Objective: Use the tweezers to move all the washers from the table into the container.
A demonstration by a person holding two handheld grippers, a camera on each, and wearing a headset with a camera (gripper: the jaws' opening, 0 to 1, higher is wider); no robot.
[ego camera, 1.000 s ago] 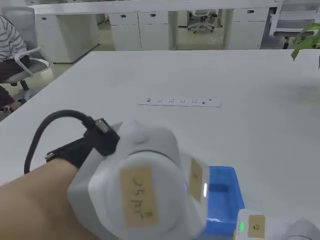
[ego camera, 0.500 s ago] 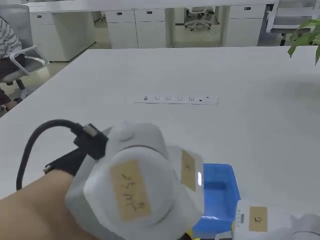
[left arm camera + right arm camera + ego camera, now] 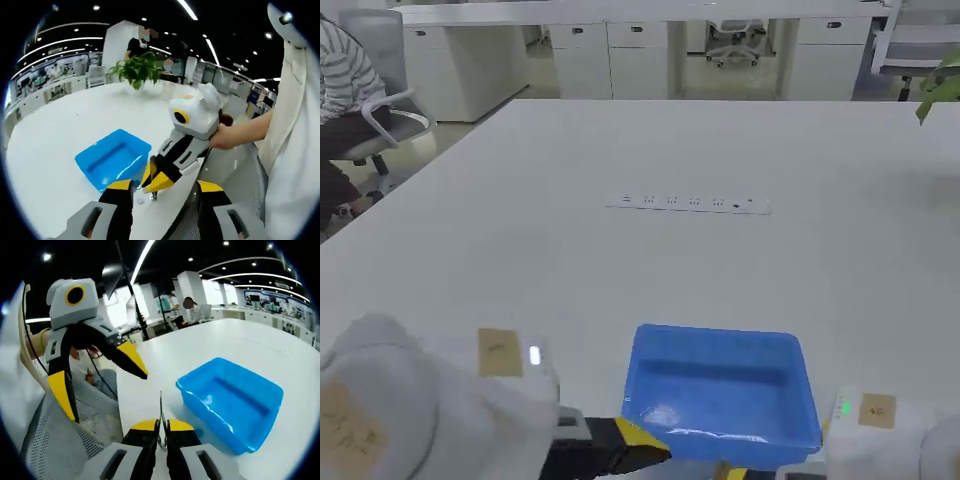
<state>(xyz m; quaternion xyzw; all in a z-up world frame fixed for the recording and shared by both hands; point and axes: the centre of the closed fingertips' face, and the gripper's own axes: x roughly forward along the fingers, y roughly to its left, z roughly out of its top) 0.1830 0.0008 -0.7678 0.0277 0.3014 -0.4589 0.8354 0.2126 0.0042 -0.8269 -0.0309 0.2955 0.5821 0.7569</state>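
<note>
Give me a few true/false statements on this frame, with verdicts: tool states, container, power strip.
1. The right tool is shut on the tweezers. True.
2. The left tool is shut. False: its jaws stand wide apart and hold nothing.
3. The container is blue and open-topped. True.
4. The power strip lies inside the container. False: it lies on the table, beyond the container.
</note>
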